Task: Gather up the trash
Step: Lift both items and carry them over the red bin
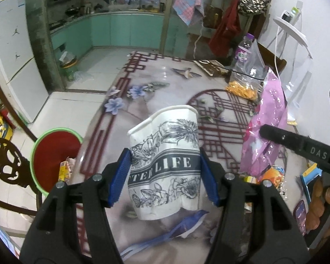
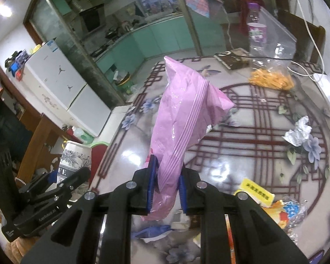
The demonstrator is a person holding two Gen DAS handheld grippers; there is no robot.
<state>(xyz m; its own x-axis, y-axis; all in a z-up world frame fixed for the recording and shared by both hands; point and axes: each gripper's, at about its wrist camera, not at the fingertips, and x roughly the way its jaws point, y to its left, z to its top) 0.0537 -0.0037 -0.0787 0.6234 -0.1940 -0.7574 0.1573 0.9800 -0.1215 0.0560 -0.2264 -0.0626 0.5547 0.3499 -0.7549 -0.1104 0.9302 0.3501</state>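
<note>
Cup (image 1: 165, 162) above table (image 1: 165, 83), bin (image 1: 55, 154) left.

- Glossy table (image 2: 242, 154) with a red lattice and flower pattern.
- Crumpled foil (image 2: 298, 132) at 3 o'clock.
- Bag of orange snacks (image 2: 272, 80) at 1 o'clock.
- Yellow wrapper (image 2: 256, 194) at 5 o'clock.

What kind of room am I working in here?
Most likely a home dining area open to a kitchen: a patterned dining table strewn with wrappers, a white fridge to one side, and green kitchen cabinets beyond the doorway.
</note>
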